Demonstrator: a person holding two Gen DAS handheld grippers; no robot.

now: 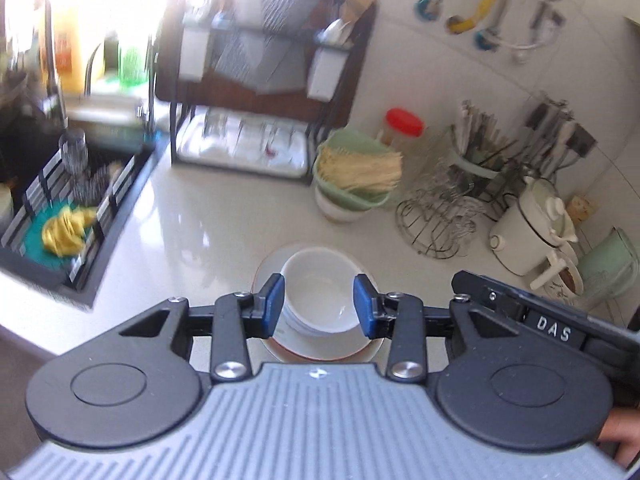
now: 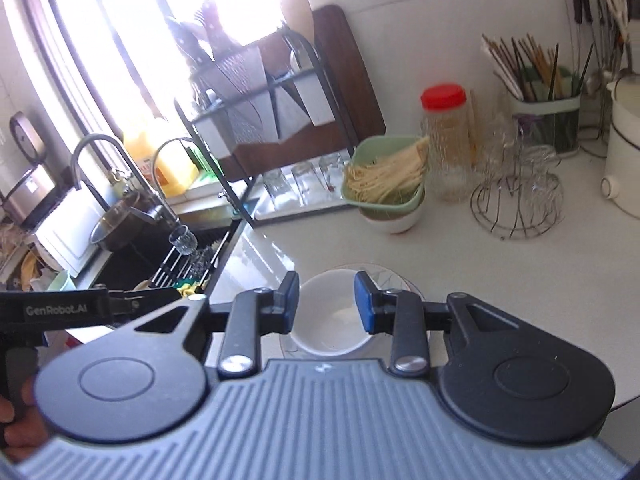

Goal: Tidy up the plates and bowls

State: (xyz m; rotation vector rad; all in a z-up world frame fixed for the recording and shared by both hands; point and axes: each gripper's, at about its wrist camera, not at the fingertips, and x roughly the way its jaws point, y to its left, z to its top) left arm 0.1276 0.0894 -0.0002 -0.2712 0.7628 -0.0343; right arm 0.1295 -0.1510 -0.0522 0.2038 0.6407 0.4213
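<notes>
White bowl (image 1: 320, 300) sits stacked on plates (image 1: 320, 350) at bottom centre of the countertop (image 1: 200, 220). Left gripper (image 1: 319, 306) and right gripper (image 2: 327, 304) both hover empty, fingers apart. Glazed ceramic looks slippery, breakable and fairly heavy, so I'd pinch the rim.

The left tongs (image 1: 319, 304) sit at the lower middle of their own view, blue pads (image 1: 274, 303) parted with nothing pinched between them. The right tongs (image 2: 327, 302) sit likewise in theirs, pads (image 2: 365, 304) apart (a somewhat narrower gap) and empty. Both point downward at a slant. Fingers of a hand (image 2: 16, 424) grip a handle at the lower left edge of the right view; another hand (image 1: 620, 436) shows at the lower right of the left view.
</notes>
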